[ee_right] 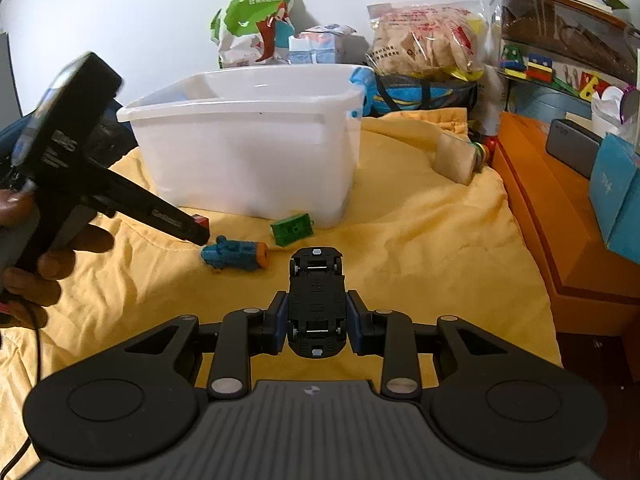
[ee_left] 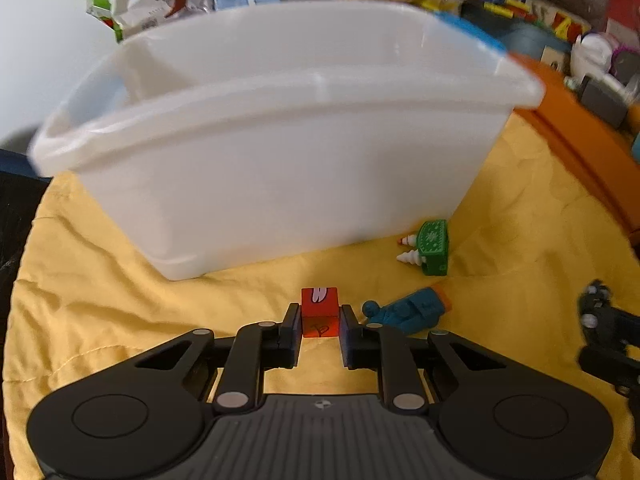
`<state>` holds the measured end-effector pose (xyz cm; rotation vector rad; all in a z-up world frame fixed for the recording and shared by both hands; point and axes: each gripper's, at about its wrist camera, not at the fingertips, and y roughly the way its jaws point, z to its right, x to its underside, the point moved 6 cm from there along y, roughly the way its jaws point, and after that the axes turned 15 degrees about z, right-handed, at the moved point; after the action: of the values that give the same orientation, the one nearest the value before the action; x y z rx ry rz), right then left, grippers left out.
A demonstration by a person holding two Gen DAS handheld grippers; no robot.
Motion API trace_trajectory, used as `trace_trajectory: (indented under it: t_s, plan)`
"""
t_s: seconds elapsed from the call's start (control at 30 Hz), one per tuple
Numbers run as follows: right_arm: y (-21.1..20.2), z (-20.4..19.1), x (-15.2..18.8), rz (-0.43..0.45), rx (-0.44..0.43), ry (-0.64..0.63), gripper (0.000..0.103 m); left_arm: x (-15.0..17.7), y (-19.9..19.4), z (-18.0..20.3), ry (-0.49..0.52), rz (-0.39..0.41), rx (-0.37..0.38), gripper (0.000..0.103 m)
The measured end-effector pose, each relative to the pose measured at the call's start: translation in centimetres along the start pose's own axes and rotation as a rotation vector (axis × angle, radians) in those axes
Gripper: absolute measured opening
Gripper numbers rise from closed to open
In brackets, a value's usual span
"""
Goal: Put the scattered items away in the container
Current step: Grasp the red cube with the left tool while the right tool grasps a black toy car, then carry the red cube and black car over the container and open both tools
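Note:
My left gripper (ee_left: 320,322) is shut on a small red block (ee_left: 319,312) that sits low over the yellow cloth, just in front of the white plastic tub (ee_left: 280,168). To its right lie a blue toy figure (ee_left: 408,310) with an orange end and a green block (ee_left: 433,246) with two white cones. My right gripper (ee_right: 317,314) is shut on a black toy car (ee_right: 317,300), held belly up above the cloth. In the right wrist view the left gripper (ee_right: 196,228) reaches down beside the blue toy figure (ee_right: 234,255), with the green block (ee_right: 291,229) near the tub (ee_right: 248,148).
A yellow cloth (ee_right: 420,240) covers the work surface. An orange box (ee_right: 560,220) borders it on the right, with blue and grey boxes on top. Snack bags, cartons and toys are stacked behind the tub against the wall. A person's hand (ee_right: 36,256) holds the left gripper's handle.

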<state>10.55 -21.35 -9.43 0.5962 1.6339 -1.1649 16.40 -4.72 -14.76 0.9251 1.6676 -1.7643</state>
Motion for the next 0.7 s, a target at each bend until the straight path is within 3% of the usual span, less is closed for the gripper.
trace_trajectory:
  t_s: [0.3, 0.53, 0.7]
  plan:
    - [0.0, -1.1, -2.4, 0.049, -0.044, -0.008, 0.033, -3.9, -5.6, -1.8, -0.031, 0.091, 0.002, 0.022]
    - [0.0, -2.1, -7.3, 0.137, -0.082, -0.010, 0.033, -8.4, -9.6, -4.4, -0.032, 0.171, -0.050, 0.022]
    - [1.1, -2.5, -11.8, 0.197, -0.092, -0.016, 0.033, -12.0, -10.2, -6.5, -0.035, 0.211, -0.107, 0.022]
